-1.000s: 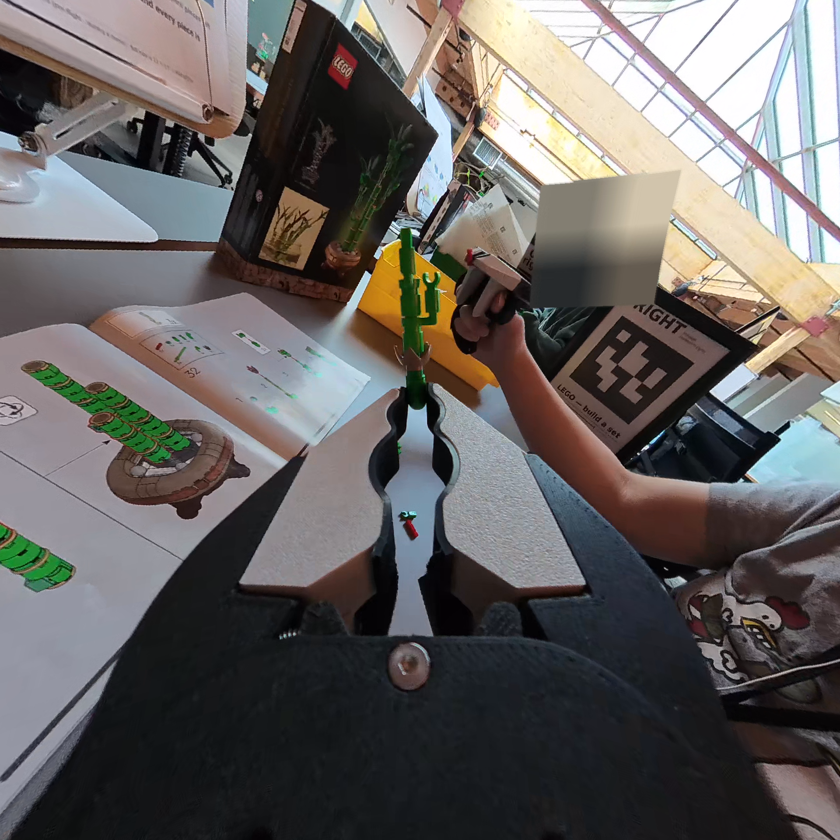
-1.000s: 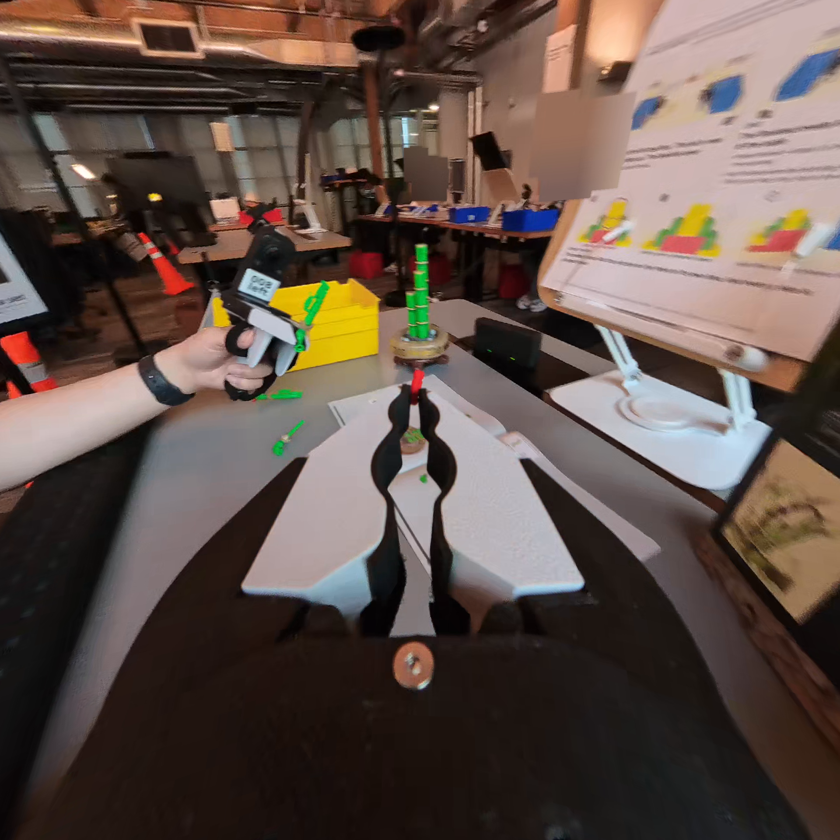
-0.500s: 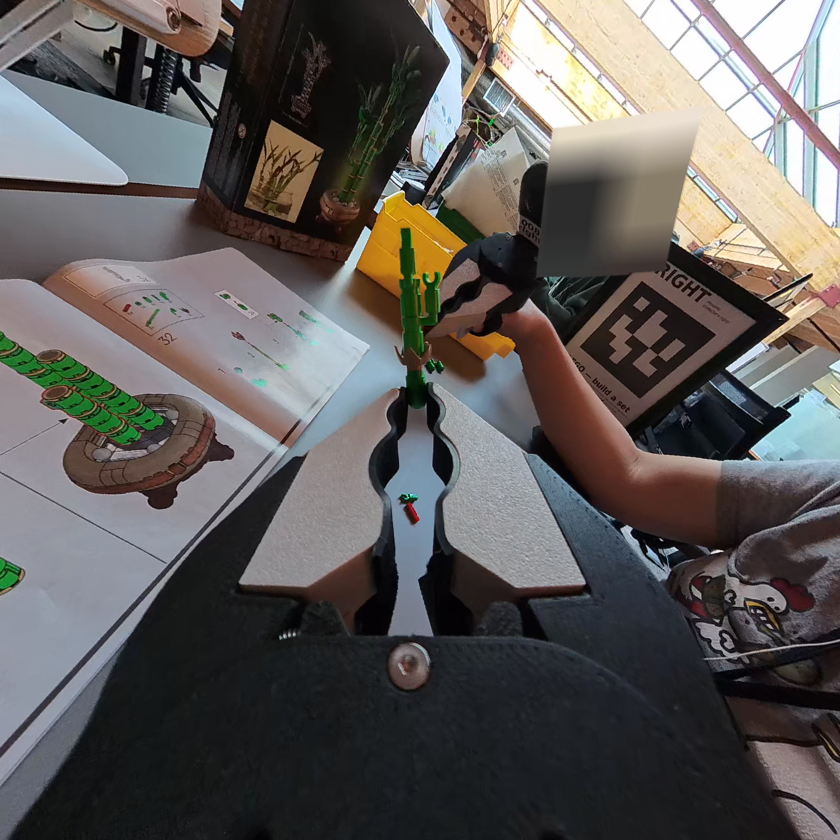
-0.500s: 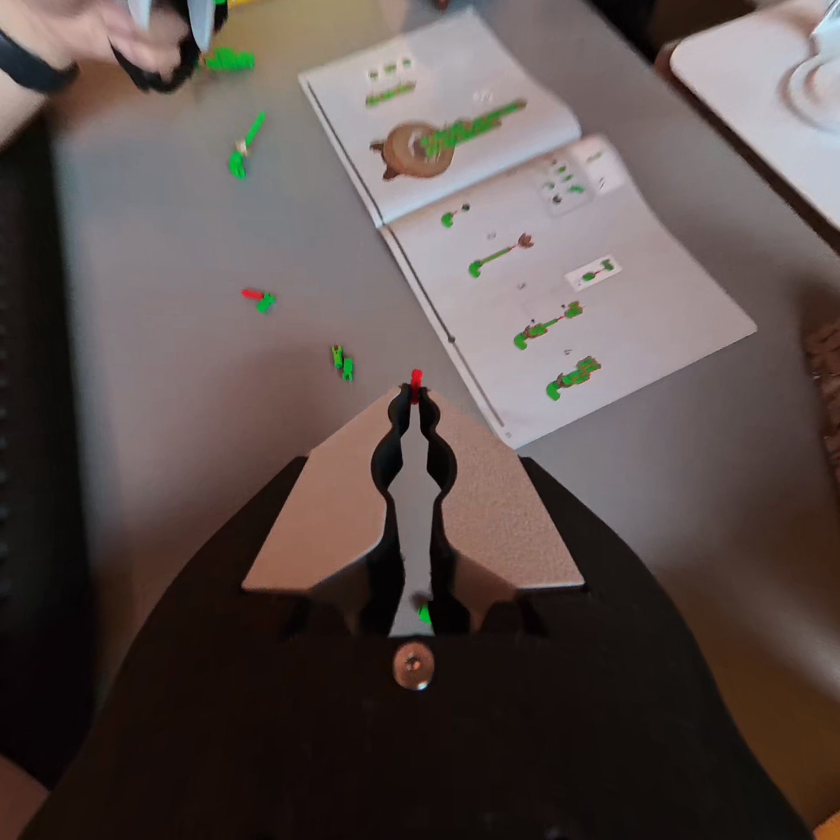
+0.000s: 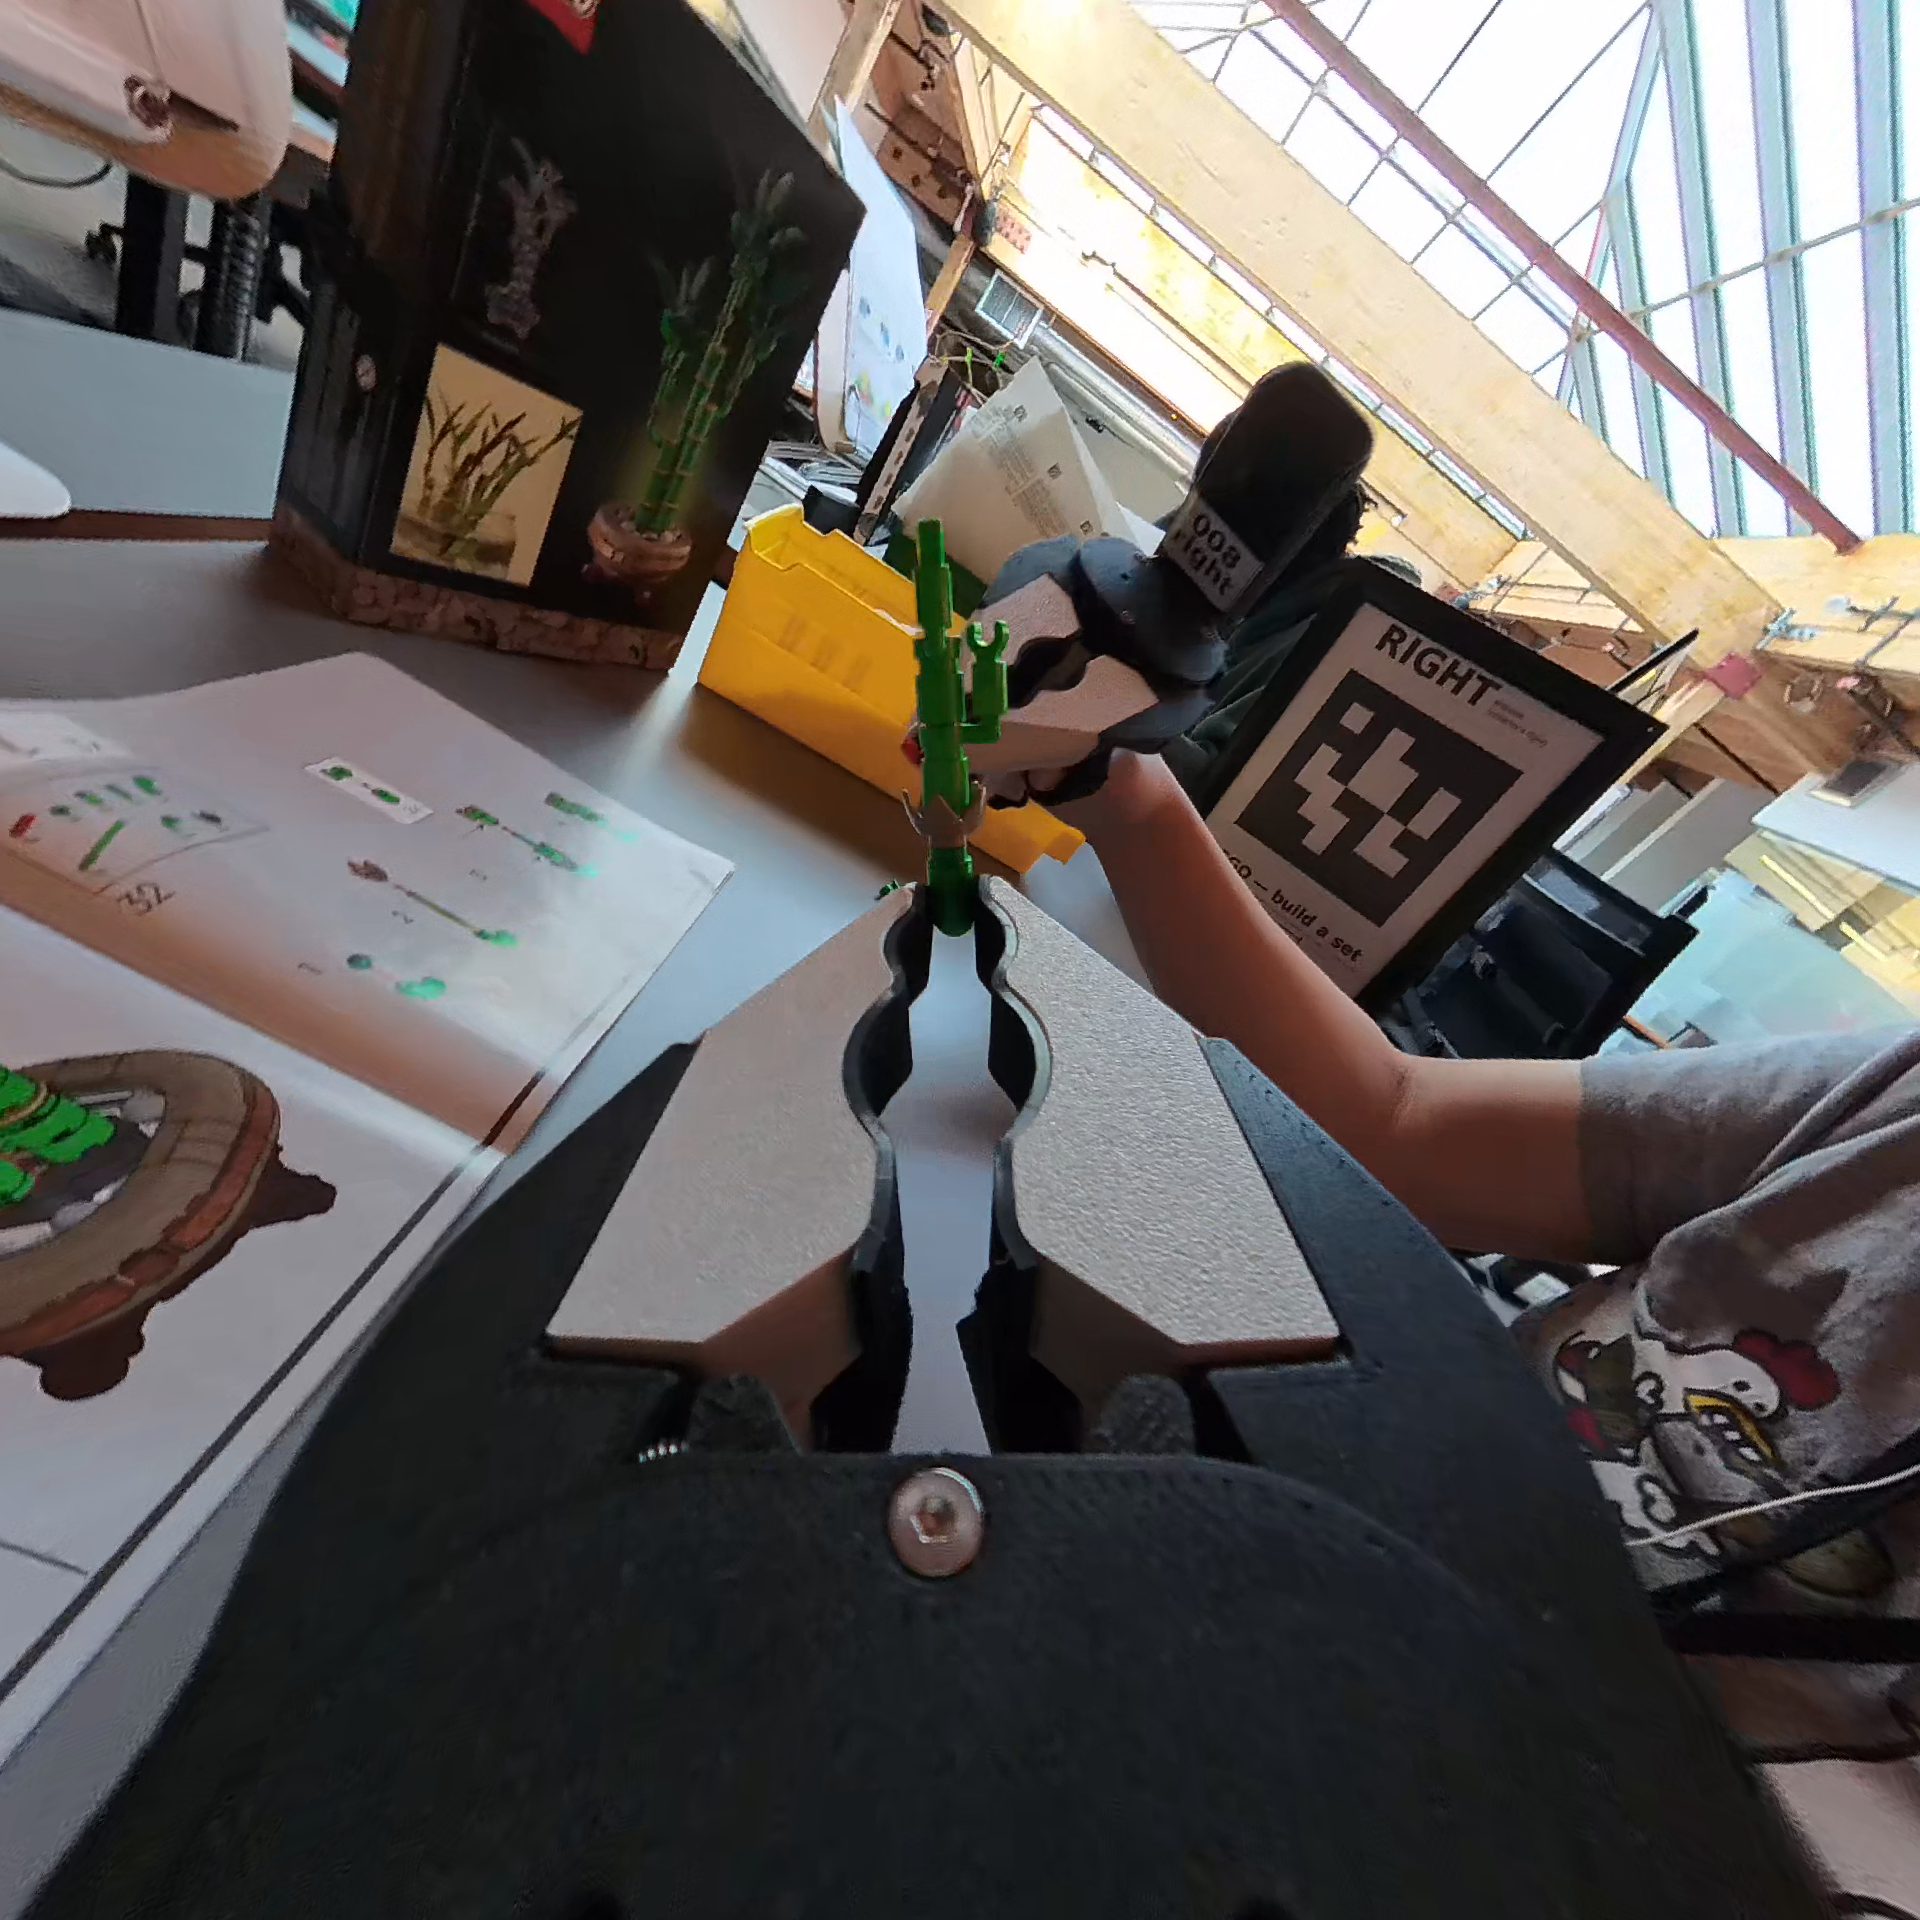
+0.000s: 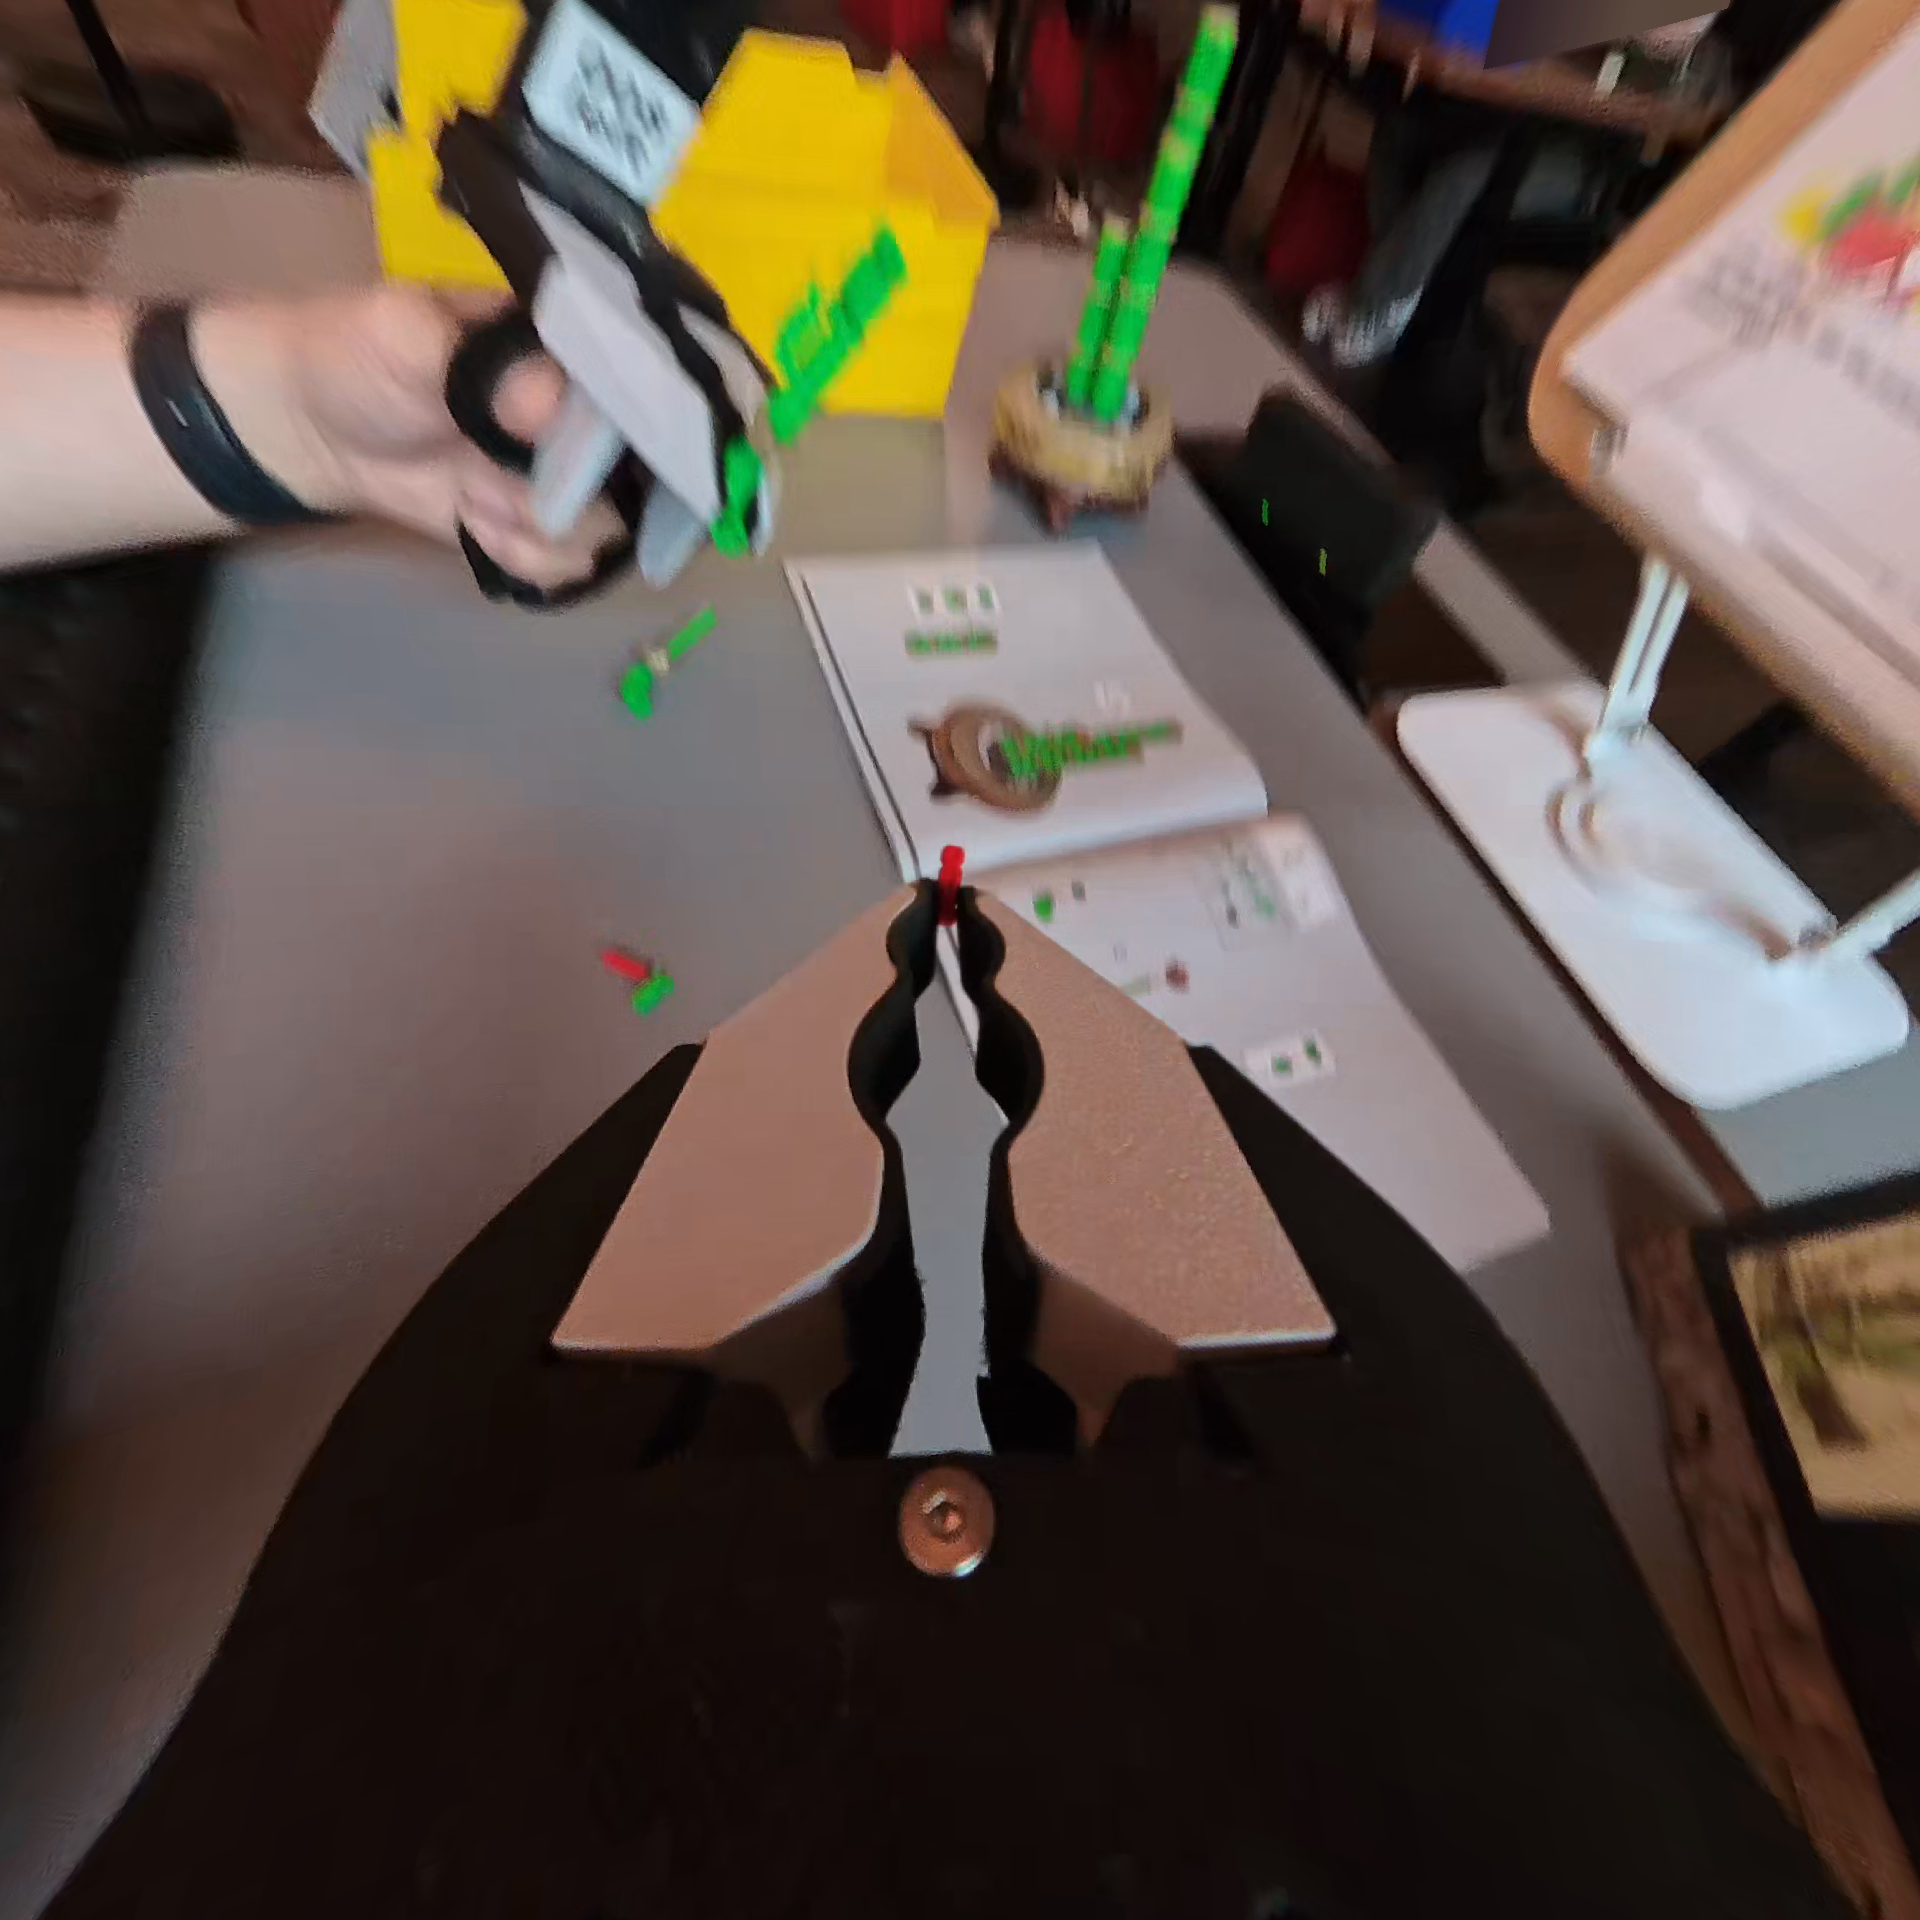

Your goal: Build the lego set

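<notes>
Left wrist view: fingers (image 5: 1013,1143) around green stalk (image 5: 945,717).

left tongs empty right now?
No, in the left wrist view the left tongs are shut on the base of a green bamboo stalk that stands up from their tips.

Left wrist view sharp, bright skylight glare upper right; right wrist view motion-blurred, dimmer.

Green bamboo stalk (image 5: 943,727) upright in tongs; red pin (image 6: 950,883) pinched.
</notes>
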The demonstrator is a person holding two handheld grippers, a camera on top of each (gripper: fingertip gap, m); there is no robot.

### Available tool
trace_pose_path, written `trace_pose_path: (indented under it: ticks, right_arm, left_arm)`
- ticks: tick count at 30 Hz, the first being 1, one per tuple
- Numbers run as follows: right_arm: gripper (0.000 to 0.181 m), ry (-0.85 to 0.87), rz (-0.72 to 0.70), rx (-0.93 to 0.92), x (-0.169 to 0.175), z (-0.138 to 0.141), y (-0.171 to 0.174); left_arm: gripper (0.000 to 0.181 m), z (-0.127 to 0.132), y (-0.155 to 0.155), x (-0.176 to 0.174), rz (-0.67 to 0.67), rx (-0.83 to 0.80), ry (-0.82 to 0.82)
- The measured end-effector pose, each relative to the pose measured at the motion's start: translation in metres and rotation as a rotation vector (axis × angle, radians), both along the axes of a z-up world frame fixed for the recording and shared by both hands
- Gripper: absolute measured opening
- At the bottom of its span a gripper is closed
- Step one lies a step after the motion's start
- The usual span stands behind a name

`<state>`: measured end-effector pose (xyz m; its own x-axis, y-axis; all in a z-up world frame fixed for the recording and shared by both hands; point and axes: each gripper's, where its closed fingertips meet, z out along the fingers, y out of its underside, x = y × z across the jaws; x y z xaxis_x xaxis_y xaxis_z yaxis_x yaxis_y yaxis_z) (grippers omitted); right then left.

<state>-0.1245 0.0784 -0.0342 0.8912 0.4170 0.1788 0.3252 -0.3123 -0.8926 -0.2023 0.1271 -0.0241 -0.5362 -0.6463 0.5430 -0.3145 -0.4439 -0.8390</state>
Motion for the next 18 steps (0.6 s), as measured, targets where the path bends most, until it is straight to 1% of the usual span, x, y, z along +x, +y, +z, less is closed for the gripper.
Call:
trace_pose_path:
  ticks: [2,3,7,12,18]
  right_arm:
    - [0.002,0.002,0.031,0.083,-0.022,0.017,0.012]
    - [0.002,-0.008,0.049,0.106,-0.033,0.021,0.016]
    - [0.002,-0.08,0.073,0.138,-0.063,0.022,0.028]
    - [0.002,-0.127,0.093,0.125,-0.081,0.014,0.036]
    - [0.002,-0.169,0.074,0.114,-0.085,0.01,0.041]
  left_arm:
    - [0.006,0.003,-0.002,-0.001,0.007,0.023,-0.03]
    - [0.006,0.004,-0.002,-0.001,0.011,0.029,-0.04]
    - [0.006,0.008,-0.003,-0.003,0.002,0.001,-0.052]
    - [0.006,0.01,-0.002,-0.003,-0.004,-0.041,-0.043]
    - [0.006,0.008,-0.006,-0.002,-0.024,-0.05,-0.03]
